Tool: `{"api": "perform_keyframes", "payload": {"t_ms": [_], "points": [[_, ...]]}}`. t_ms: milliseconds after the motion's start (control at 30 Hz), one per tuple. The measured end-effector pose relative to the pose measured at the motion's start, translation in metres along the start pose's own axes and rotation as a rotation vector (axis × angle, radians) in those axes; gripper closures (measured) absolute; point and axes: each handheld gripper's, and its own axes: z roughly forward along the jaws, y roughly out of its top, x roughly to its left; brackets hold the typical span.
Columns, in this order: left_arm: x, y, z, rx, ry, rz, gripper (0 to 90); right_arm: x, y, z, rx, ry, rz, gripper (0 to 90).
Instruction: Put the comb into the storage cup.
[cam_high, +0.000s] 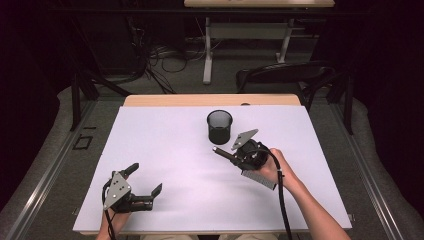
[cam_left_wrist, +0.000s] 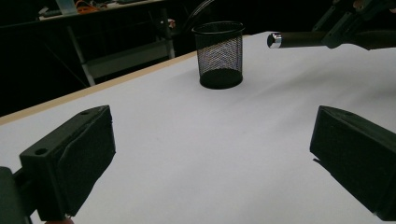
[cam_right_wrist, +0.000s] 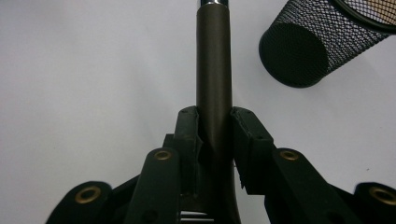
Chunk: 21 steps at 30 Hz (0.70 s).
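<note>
Black mesh forms the pen cup (cam_high: 219, 127), which stands upright on the white table (cam_high: 165, 150) toward its far middle, and nothing can be seen inside it from the high view. The work in hand looks like putting a dark pen (cam_right_wrist: 214, 88) with a silver tip into that cup, and it seems roughly halfway: the pen is already picked up and carried off the table, but it is not yet in the cup.

The right gripper (cam_high: 239, 155) has its jaws drawn narrow and clamped on the pen's barrel, one pad on each side, as the right gripper view shows plainly. The pen sticks out past the jaws nearly level, its silver tip (cam_left_wrist: 274, 39) pointing toward the left side of the table, just in front of the cup and lower than its rim. What is probably left is to lift the pen, tip it down over the cup's mouth and let go.

The left gripper (cam_high: 142, 185) rests low at the near left of the table, well apart from the cup. Its jaws stand wide, with only bare table between them; it holds and touches nothing.
</note>
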Motion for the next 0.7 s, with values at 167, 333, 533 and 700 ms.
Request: {"api": "perform_keyframes", "payload": {"t_ms": [167,333,533,700], "points": [[0.0001,-0.0001,0.0001,0.001,-0.003,-0.002,0.0,0.0011,0.0027,0.0011,-0.003,0.013,-0.020,73.0],[-0.0009,0.0000,0.0008,0.006,-0.014,-0.001,0.0,0.0028,0.0063,0.0018,-0.001,0.025,-0.041,72.9],[-0.0014,-0.0005,0.0019,0.019,-0.021,-0.006,0.0,0.0056,0.0090,0.0024,0.003,0.047,-0.068,73.0],[-0.0022,-0.0007,0.0034,0.040,-0.036,0.003,0.0,0.0061,0.0096,0.0035,0.001,0.066,-0.093,72.9]]}}
